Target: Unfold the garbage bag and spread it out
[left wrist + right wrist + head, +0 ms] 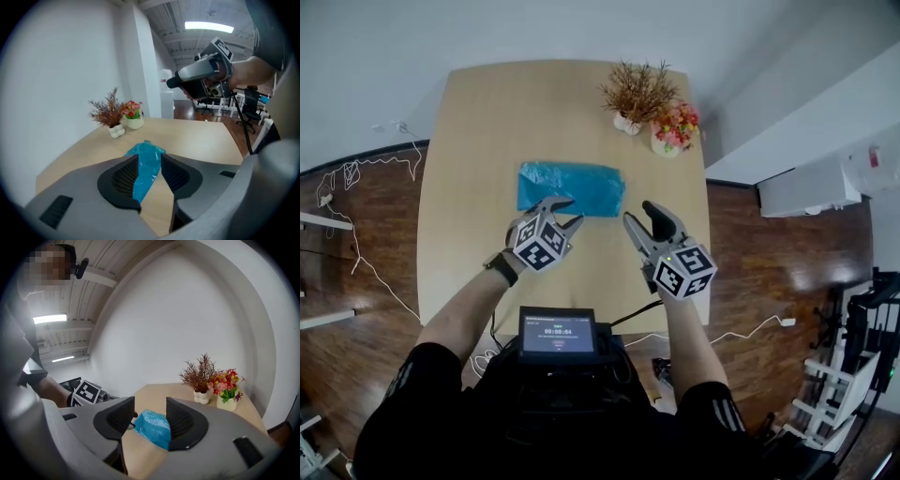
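Garbage bag [571, 187]: blue, thin glossy plastic, folded into a flat crinkled rectangle. It lies on the table [478, 122] right of centre, its long side running across.

Writing: a small screen [558, 333] at the person's chest shows a line of digits too small to read. Each gripper's cube carries black-and-white square markers.

Surface and room: pale wood-grain table, rectangular with rounded corners, on a dark, glossy wood floor [356, 309]. The walls are plain white.

Left to right:
- White cable [366, 178], loose on the floor left of the table.
- Dark wristwatch [500, 265] on the left wrist.
- Left gripper [566, 212]: grey, with ribbed black pads. Its jaws stand partly apart over the bag's near edge. The bag shows in the gap and the pads do not press it.
- Right gripper [641, 216]: jaws well apart and empty, just beside the bag's right near corner.
- Dried brown sprigs [636, 92] in a white pot, at the table's far right.
- Red and yellow flowers [676, 125] in a white pot, just right of the sprigs.
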Action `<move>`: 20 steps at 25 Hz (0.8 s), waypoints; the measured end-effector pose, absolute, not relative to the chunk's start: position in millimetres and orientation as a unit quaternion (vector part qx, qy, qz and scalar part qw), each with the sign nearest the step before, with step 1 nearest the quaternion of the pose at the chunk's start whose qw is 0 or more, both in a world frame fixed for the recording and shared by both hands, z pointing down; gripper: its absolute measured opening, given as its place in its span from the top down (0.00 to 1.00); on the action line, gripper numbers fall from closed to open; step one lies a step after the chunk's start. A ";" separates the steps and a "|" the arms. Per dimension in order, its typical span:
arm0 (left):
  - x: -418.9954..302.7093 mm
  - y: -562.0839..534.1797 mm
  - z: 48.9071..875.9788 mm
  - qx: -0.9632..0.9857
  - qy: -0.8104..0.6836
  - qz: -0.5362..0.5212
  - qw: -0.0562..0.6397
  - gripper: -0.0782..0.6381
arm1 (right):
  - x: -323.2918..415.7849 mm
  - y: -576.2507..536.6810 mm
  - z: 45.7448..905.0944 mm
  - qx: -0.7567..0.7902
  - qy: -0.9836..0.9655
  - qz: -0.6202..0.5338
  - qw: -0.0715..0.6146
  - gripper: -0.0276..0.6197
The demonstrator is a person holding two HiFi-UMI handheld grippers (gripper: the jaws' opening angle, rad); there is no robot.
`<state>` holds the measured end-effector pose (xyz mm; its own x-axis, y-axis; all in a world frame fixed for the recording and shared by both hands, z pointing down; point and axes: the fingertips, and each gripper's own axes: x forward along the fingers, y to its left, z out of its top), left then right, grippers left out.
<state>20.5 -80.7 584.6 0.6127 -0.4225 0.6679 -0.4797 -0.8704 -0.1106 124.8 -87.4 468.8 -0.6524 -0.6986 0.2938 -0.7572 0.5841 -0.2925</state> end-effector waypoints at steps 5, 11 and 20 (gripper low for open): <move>58.8 -87.9 638.3 0.882 -0.199 0.427 0.023 0.61 | 133.4 -105.7 492.1 0.408 -0.883 0.219 0.080 0.60; 83.5 -100.0 690.0 0.859 -0.178 0.480 -0.010 0.61 | 144.4 -117.6 526.0 0.409 -0.874 0.246 0.092 0.60; 104.5 -96.5 750.4 0.842 -0.145 0.520 0.023 0.60 | 155.6 -122.0 568.2 0.413 -0.861 0.280 0.103 0.60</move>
